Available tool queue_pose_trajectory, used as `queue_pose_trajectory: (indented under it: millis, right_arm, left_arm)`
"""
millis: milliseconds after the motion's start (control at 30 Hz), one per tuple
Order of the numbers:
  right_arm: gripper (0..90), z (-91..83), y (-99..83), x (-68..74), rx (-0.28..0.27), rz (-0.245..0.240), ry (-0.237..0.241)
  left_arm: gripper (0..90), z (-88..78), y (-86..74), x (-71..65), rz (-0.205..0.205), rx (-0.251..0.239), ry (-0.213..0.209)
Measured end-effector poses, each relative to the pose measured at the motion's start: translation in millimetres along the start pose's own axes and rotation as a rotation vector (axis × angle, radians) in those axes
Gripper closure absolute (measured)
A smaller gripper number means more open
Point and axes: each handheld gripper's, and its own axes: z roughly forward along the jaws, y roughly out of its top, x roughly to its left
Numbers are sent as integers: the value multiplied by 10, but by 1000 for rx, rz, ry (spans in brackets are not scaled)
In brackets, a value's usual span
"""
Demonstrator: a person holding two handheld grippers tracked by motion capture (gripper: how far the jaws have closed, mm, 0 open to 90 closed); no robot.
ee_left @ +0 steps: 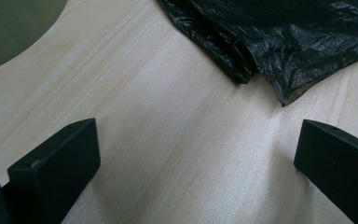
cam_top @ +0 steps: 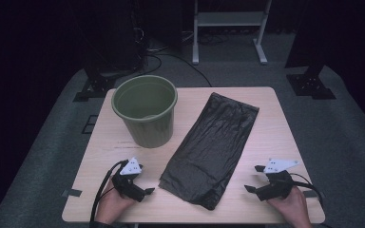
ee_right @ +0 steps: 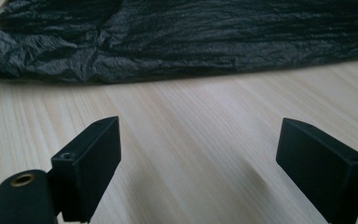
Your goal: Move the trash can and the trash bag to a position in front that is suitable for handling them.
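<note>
The left gripper and the right gripper lay nearest, each in a hand at the near edge of the table; the left one was toward the near left corner, the right one toward the near right corner. Both grippers had their jaws wide apart, and between the jaws there was only bare wood; they held nothing. The black plastic bag lay flat in the middle of the table, between the two grippers and apart from both; its long shape ran from the near edge toward the far right side, and its near end was wrinkled. The green bucket stood upright near the far left corner, just beside the bag.
</note>
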Motion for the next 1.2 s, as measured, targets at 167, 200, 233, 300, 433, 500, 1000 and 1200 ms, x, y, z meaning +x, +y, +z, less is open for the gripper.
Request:
queue_pose_trajectory:
  millis: [167, 200, 233, 300, 433, 500, 1000, 1200]
  right_arm:
    - [123, 33, 83, 48, -15, -7, 13]
    - [124, 38, 107, 62, -11, -12, 12]
    - [125, 48, 133, 77, -16, -13, 15]
    - [130, 78, 188, 100, -27, -13, 30]
    - [130, 134, 263, 127, -18, -27, 31]
    - [130, 193, 321, 142, -7, -35, 36]
    - [157, 544, 468, 199, 50, -62, 75]
    - [312, 611, 465, 171, 61, -55, 64]
  left_arm:
    - [0, 0, 0, 0, 1, 1, 0]
    - [0, -1, -1, 0, 1, 0, 0]
    - [0, -1, -1, 0, 1, 0, 0]
    - [0, -1, -1, 0, 1, 0, 0]
    - [0, -2, -2, 0, 0, 0, 0]
    - [0, -2, -2, 0, 0, 0, 0]
    - [0, -2, -2, 0, 0, 0, 0]
    - [0, -2, -2, 0, 0, 0, 0]
